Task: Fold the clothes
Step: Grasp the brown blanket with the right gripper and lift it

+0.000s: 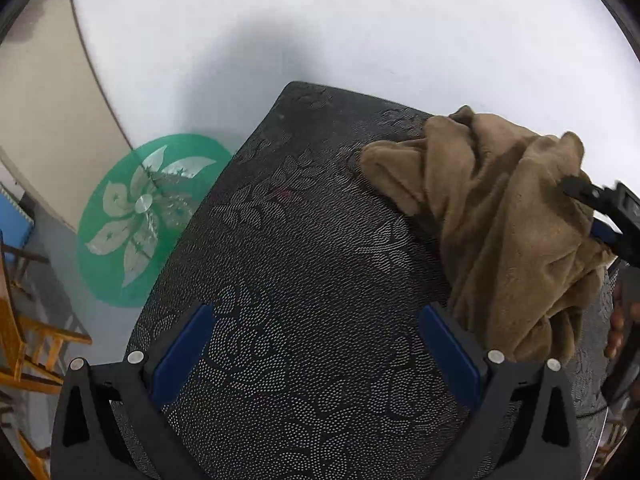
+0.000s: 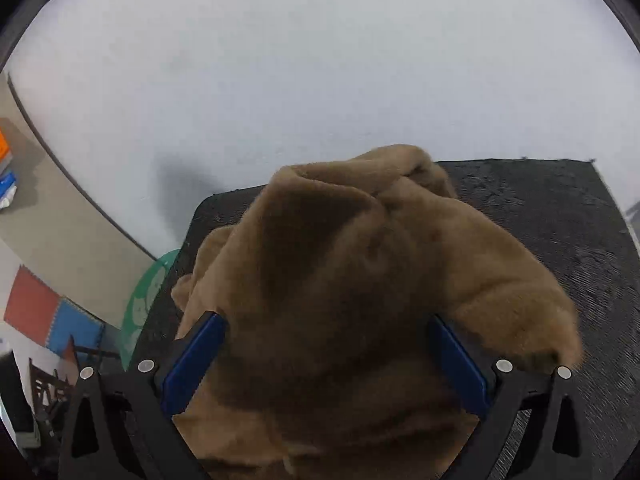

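A crumpled brown fleece garment lies bunched on a black patterned mat. My left gripper is open and empty above the bare mat, with the garment to its right. My right gripper is open with its jaws wide on either side of the brown garment, which fills the space between the blue pads. The right gripper also shows in the left wrist view, at the garment's right edge.
The mat lies on a white table. A green round disc with a white flower sits at the mat's left edge. Wooden furniture and coloured floor tiles lie beyond the table's left side.
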